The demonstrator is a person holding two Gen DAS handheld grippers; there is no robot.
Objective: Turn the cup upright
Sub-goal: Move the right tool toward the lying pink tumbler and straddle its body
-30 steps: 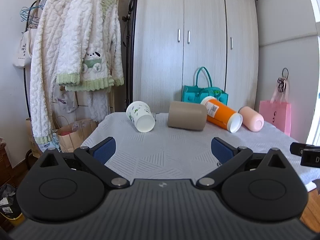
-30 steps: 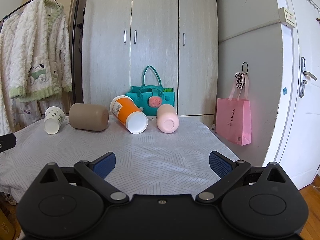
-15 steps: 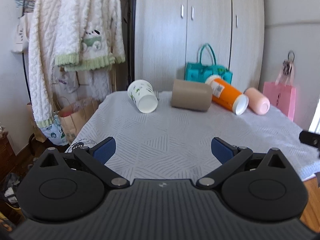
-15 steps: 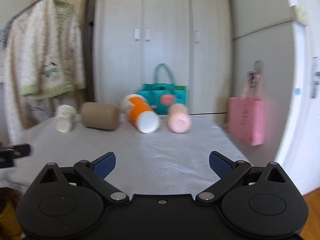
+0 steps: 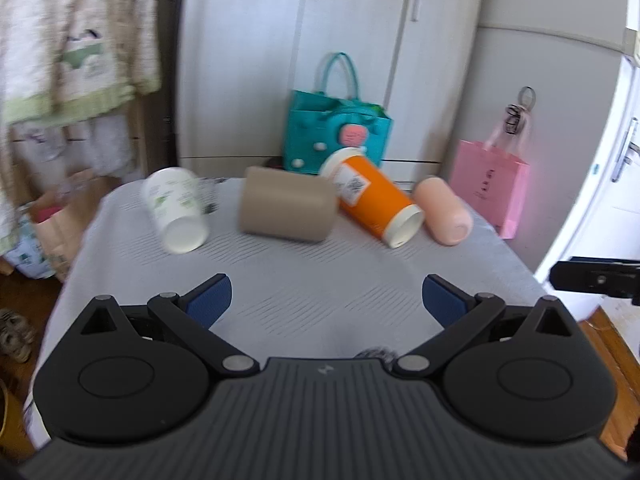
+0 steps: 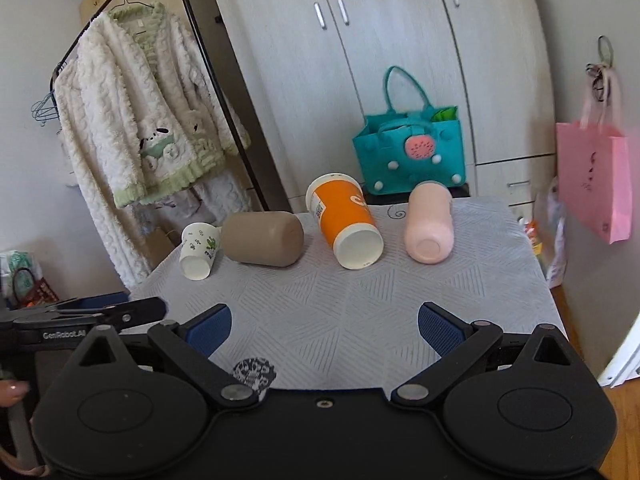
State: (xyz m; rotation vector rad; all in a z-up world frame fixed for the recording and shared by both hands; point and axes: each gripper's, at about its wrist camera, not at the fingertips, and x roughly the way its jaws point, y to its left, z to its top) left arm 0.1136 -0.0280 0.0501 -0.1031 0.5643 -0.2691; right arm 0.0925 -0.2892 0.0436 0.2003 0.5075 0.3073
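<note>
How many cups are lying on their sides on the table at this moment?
4, in a row along the far side: white floral paper cup far left, tan cylindrical cup next, orange paper cup, then pink cup far right. None upright; nothing seems hidden.

Both wrist cameras look forward from the near edge of the table (image 5: 304,304), angled slightly down toward the wardrobe (image 6: 400,60). The left view sits left of the right. Both share the row of fallen cups (image 6: 352,220) and the teal bag (image 5: 336,132).
</note>
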